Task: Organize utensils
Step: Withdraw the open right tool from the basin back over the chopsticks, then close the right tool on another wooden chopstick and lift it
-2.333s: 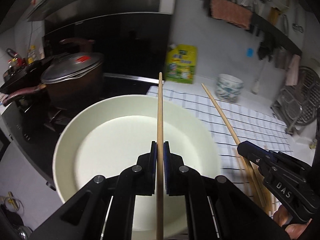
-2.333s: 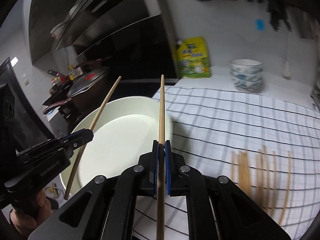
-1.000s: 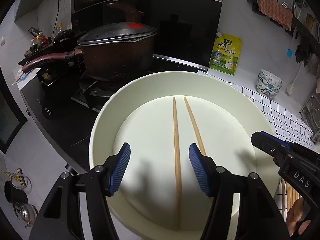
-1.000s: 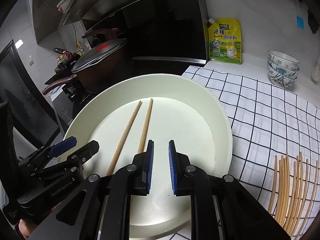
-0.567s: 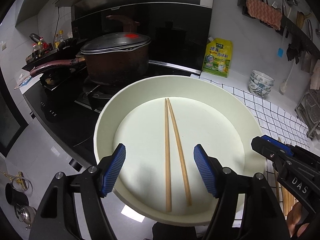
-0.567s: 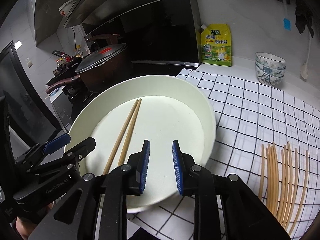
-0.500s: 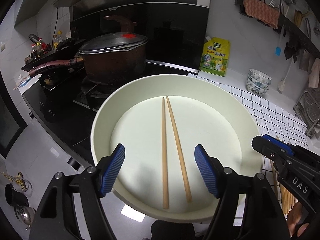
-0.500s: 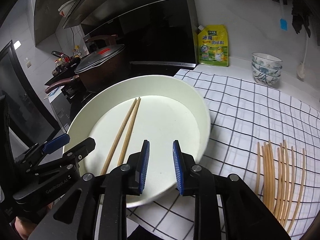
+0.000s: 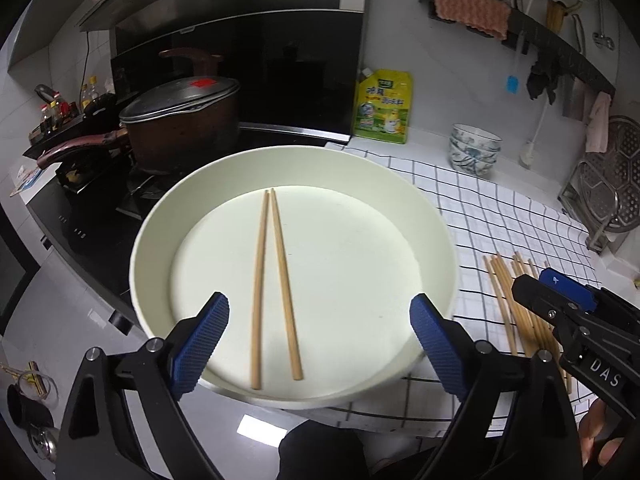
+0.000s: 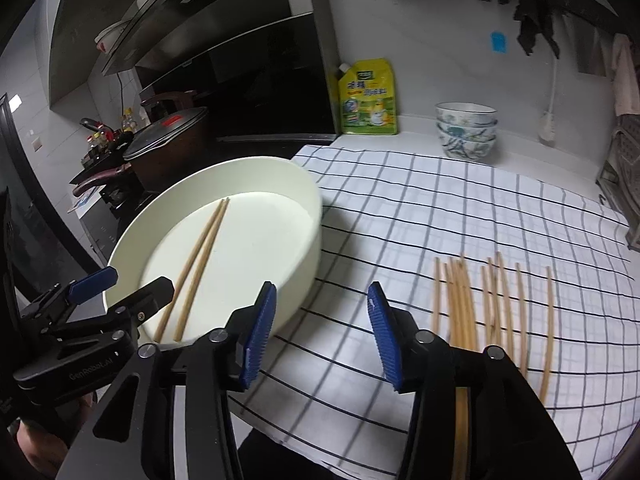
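**Wooden sticks: light, thin and easy to roll**

Wood is what these chopsticks are made of, so I think they are stiff, very light and smooth. They should not break with a gentle squeeze, but a round stick can roll or twist between the pads.

Two chopsticks (image 9: 276,280) lie in the big pale dish (image 9: 160,216), straight ahead of the left gripper (image 9: 318,344). Their far tips almost touch and their near ends spread apart a little. The left gripper is spread wide and holds nothing. Its blue pads (image 9: 200,344) sit on either side of the near ends of the pair.

The right gripper (image 10: 318,334) is also spread wide and holds nothing. It points at the checked cloth (image 10: 400,208), with the dish ahead and to its left. The loose chopsticks (image 10: 492,300) lie on the cloth ahead and to its right, side by side in a rough row. Some touch each other and some lie apart.

I think the best place to hold one is near the thick end or about the middle, so it does not tip. A stick at the edge of the row looks easiest, because the pads can get on both sides of it. The sticks lie flat on soft cloth, so the pads must come down low and close slowly, or they may grab two at once.
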A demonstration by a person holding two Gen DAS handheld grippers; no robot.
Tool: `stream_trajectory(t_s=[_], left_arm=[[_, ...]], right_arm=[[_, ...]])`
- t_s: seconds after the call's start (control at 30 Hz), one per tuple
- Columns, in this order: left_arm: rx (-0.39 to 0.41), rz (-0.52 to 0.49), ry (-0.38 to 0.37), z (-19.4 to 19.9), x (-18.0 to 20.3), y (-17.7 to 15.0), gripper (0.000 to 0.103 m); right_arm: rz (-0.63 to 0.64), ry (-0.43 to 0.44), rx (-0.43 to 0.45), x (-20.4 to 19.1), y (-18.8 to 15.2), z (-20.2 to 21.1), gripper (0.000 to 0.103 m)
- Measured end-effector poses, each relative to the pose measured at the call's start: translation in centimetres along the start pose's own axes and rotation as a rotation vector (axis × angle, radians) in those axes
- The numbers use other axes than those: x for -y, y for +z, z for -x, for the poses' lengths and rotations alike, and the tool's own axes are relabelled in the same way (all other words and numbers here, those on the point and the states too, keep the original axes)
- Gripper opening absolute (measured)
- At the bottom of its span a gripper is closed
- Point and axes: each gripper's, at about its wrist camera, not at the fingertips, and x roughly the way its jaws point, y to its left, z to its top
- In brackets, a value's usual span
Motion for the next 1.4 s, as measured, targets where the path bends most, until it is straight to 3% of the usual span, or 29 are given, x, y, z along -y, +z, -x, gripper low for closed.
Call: stream_trajectory(t_s=[0.4,0.63,0.97,1.4], left_arm=[[-0.009,-0.059,-0.087,0.1,6.2,-0.5,0.096],[-0.034,-0.103,-0.144,-0.7,10.4,-1.4,0.096],[-0.106,-0.143,-0.158,-3.5,14.8,-3.6,0.096],[-0.178,-0.124,-0.112,-6.8,15.4,-5.2,0.096]], right_arm=[[-0.073,-0.116,0.049,7.2,-2.6,4.5,0.058],[-0.149,-0.199,0.022,12.7,-4.9,5.9,0.061],[-0.2,-0.28,-0.064,17.0,-7.5,4.5,0.061],[-0.143,-0.379,-0.161,18.0,-8.4,-0.2,0.061]])
